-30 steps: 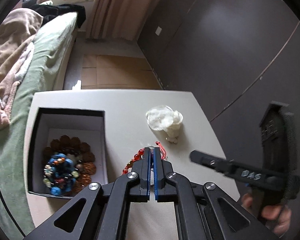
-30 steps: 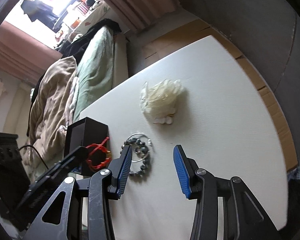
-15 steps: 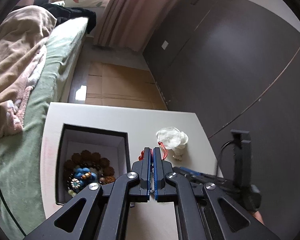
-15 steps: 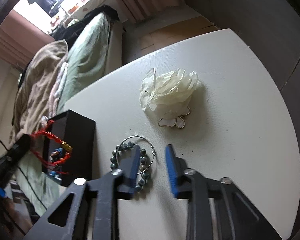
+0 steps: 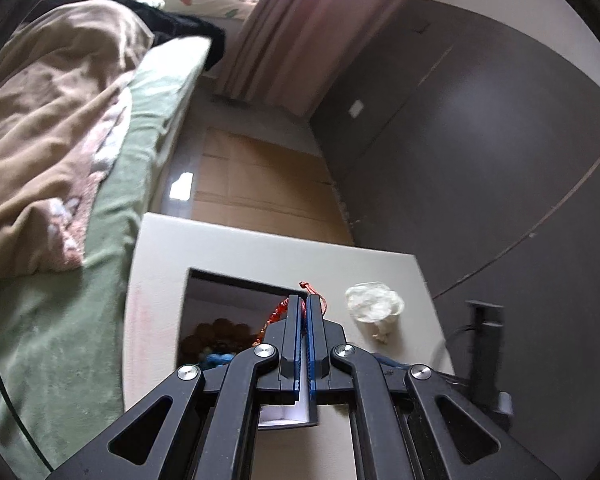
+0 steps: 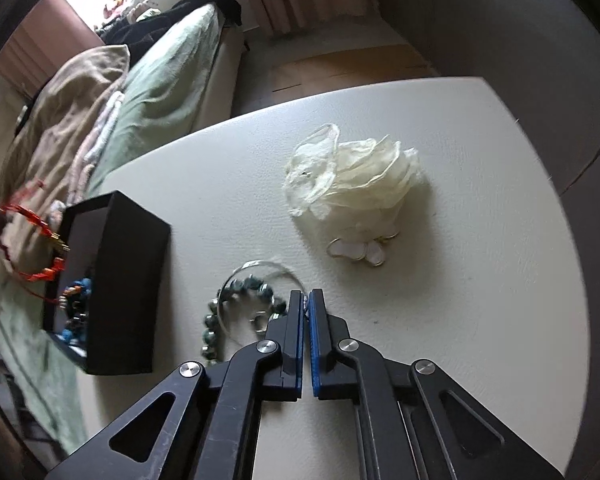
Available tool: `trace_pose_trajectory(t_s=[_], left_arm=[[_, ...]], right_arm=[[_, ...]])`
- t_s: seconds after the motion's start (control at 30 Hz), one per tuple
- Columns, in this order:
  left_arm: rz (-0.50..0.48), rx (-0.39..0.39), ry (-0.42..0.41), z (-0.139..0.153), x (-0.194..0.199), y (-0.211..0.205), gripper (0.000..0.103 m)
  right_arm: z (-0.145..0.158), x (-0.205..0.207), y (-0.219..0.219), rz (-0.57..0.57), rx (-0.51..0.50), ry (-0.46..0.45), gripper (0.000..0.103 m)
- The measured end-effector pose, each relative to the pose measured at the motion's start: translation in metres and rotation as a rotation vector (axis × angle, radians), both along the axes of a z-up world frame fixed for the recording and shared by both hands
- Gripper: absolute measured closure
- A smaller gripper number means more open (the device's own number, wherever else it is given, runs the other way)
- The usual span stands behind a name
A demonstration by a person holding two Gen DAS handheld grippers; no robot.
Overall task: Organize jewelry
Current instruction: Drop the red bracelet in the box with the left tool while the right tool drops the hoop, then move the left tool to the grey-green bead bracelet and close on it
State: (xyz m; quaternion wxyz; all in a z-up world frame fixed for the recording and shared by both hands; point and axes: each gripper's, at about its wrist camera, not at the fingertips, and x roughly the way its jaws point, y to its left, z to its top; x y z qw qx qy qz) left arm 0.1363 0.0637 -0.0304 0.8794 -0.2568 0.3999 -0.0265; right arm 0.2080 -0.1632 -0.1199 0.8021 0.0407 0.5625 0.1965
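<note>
My left gripper (image 5: 306, 300) is shut on a red bead bracelet (image 5: 278, 312) with a red cord, held above the open black box (image 5: 236, 280). Brown and blue beads (image 5: 220, 332) lie inside the box. From the right wrist the same red bracelet (image 6: 32, 216) hangs over the black box (image 6: 128, 280) at the left. My right gripper (image 6: 306, 294) points down at the white table (image 6: 480, 280). Its jaws are pressed together on the right rim of a green bead bracelet (image 6: 244, 284), which lies with a thin wire ring (image 6: 260, 266).
A crumpled white organza pouch (image 6: 352, 184) with pale shell pieces (image 6: 356, 250) lies beyond the right gripper, also visible as the pouch (image 5: 374, 304). A bed with green sheet (image 5: 100, 280) borders the table's left side. A dark wall (image 5: 480, 160) stands to the right.
The left gripper carried the red bracelet leftward to above the box. The right gripper sank onto the green bracelet, and its jaws went from wide apart to shut.
</note>
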Motion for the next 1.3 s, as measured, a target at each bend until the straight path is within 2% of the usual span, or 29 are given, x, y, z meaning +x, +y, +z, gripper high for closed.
trace_pose_trajectory(t_s=[0.23,0.3,0.33,0.37,0.43,0.47,0.63,0.8,0.9,1.0,1.07,1.1,1.13,1.2,1.27,1.3], left_arm=[[0.02,-0.062,0.107,-0.021,0.007,0.009,0.1],[0.021,-0.068,0.127,-0.024,0.006,0.009,0.092],[0.022,-0.065,0.133,-0.024,0.005,0.009,0.076],[0.026,-0.063,0.129,-0.023,0.003,0.009,0.054],[0.049,-0.057,0.092,-0.016,-0.004,0.012,0.032],[0.06,-0.048,0.074,-0.012,-0.007,0.013,0.028],[0.077,-0.022,0.022,0.001,-0.021,0.02,0.028],[0.113,0.016,0.019,0.005,-0.033,0.027,0.028],[0.138,0.036,0.009,0.008,-0.039,0.032,0.028],[0.154,0.09,0.002,0.012,-0.042,0.034,0.028],[0.157,0.102,0.001,0.013,-0.043,0.035,0.028],[0.155,0.098,0.007,0.012,-0.043,0.035,0.028],[0.152,0.095,0.014,0.011,-0.044,0.036,0.028],[0.14,0.105,0.038,0.009,-0.043,0.034,0.028],[0.128,0.119,0.049,0.008,-0.042,0.03,0.028],[0.12,0.134,0.062,0.008,-0.042,0.027,0.028]], right_arm=[[0.022,-0.009,-0.006,0.009,0.132,-0.033,0.099],[0.028,-0.013,-0.007,0.012,0.175,-0.041,0.099],[0.031,-0.015,-0.008,0.013,0.188,-0.045,0.099],[0.034,-0.016,-0.008,0.015,0.206,-0.05,0.099],[0.041,-0.021,-0.009,0.02,0.236,-0.064,0.099],[0.043,-0.022,-0.007,0.023,0.246,-0.072,0.099],[0.053,-0.028,0.006,0.049,0.301,-0.092,0.099],[0.059,-0.031,0.025,0.072,0.352,-0.099,0.099],[0.062,-0.032,0.039,0.087,0.421,-0.098,0.099],[0.06,-0.031,0.054,0.119,0.456,-0.078,0.096],[0.053,-0.029,0.061,0.133,0.451,-0.027,0.072],[0.051,-0.029,0.06,0.125,0.453,-0.019,0.05],[0.051,-0.03,0.056,0.109,0.454,-0.033,0.043],[0.051,-0.03,0.05,0.094,0.436,-0.031,0.038],[0.053,-0.03,0.04,0.082,0.427,-0.027,0.029],[0.055,-0.03,0.034,0.072,0.427,-0.038,0.018]])
